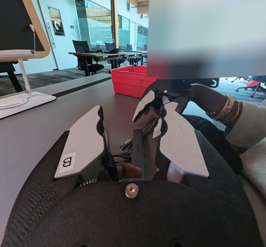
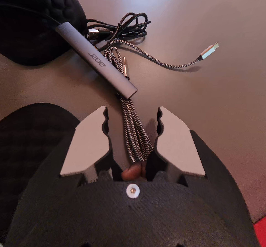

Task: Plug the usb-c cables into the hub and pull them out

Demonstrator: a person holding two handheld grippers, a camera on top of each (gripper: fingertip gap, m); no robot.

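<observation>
A slim grey hub (image 2: 95, 57) lies diagonally on the dark table (image 2: 201, 110). It also shows in the left wrist view (image 1: 138, 153), between the fingers of my open left gripper (image 1: 132, 109) and close to the right finger. A black-and-white braided cable (image 2: 133, 132) runs in a bundle from under the hub's near end between the fingers of my open right gripper (image 2: 132, 107). Its silver USB-C plug (image 2: 209, 51) lies free to the right. A coiled black cable (image 2: 129, 26) lies beyond the hub, and a dark plug (image 1: 125, 156) meets the hub's side. The right gripper (image 1: 152, 110) faces mine.
A red bin (image 1: 129, 82) stands at the table's far side. A white stand (image 1: 21, 99) holding a wood-framed board is at the left. A person's forearm with bracelets (image 1: 224, 107) holds the right gripper. Office desks and chairs lie beyond the table. My right fingertips sit around 15 centimeters from my left ones.
</observation>
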